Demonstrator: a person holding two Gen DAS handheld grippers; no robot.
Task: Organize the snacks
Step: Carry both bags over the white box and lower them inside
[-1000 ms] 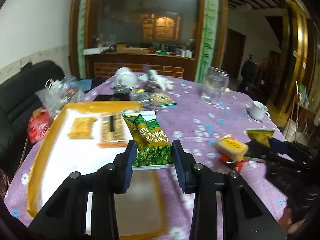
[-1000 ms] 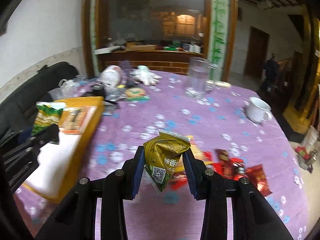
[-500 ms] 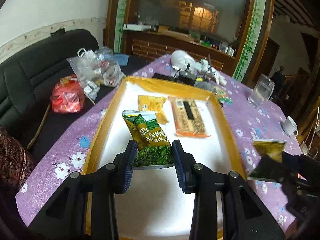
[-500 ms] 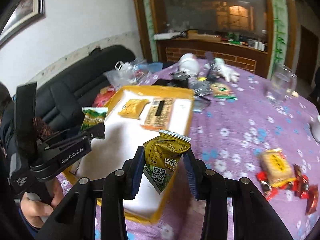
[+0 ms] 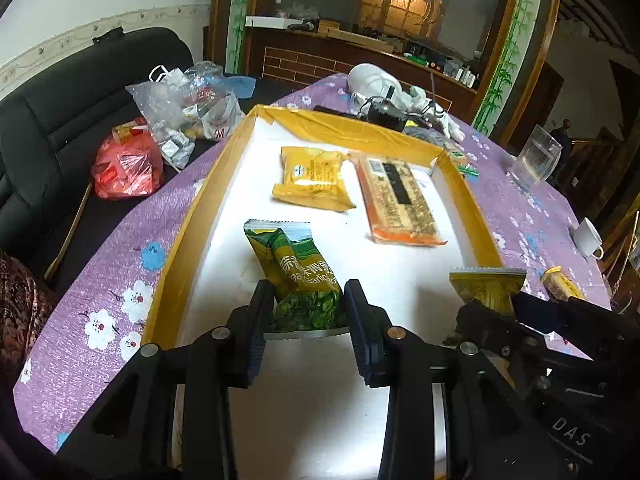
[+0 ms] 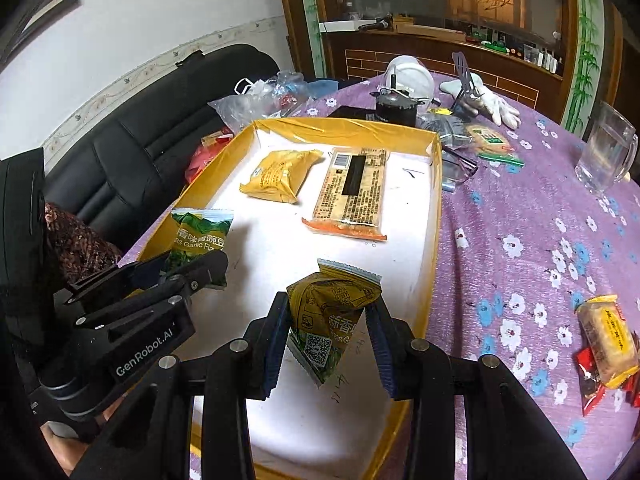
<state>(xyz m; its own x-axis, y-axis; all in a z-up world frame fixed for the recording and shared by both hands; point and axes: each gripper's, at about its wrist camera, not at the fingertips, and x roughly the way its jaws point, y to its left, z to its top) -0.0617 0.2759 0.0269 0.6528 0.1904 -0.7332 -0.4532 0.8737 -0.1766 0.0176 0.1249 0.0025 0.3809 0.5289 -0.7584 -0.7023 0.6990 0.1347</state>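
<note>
My left gripper [image 5: 306, 322] is shut on a green pea snack packet [image 5: 298, 276] and holds it above the near part of the yellow-rimmed white tray [image 5: 192, 216]. It also shows in the right wrist view [image 6: 200, 236]. My right gripper [image 6: 326, 344] is shut on a yellow-green snack packet [image 6: 328, 320], over the tray's [image 6: 434, 240] near right part; the packet also shows in the left wrist view [image 5: 486, 286]. A yellow packet [image 5: 314, 178] and an orange-edged biscuit pack [image 5: 398, 200] lie in the tray.
Loose snacks [image 6: 606, 340] lie on the purple flowered tablecloth [image 6: 520, 216] at the right. A glass mug [image 6: 606, 152], a white cup [image 5: 588, 238], a white glove [image 6: 486, 100] and clutter stand farther back. Plastic bags [image 5: 180, 108] lie on the black sofa [image 5: 48, 120] at the left.
Both grippers have moved left over the tray with their packets still held. The right gripper came from above the loose snacks on the cloth to the tray's near right part.
</note>
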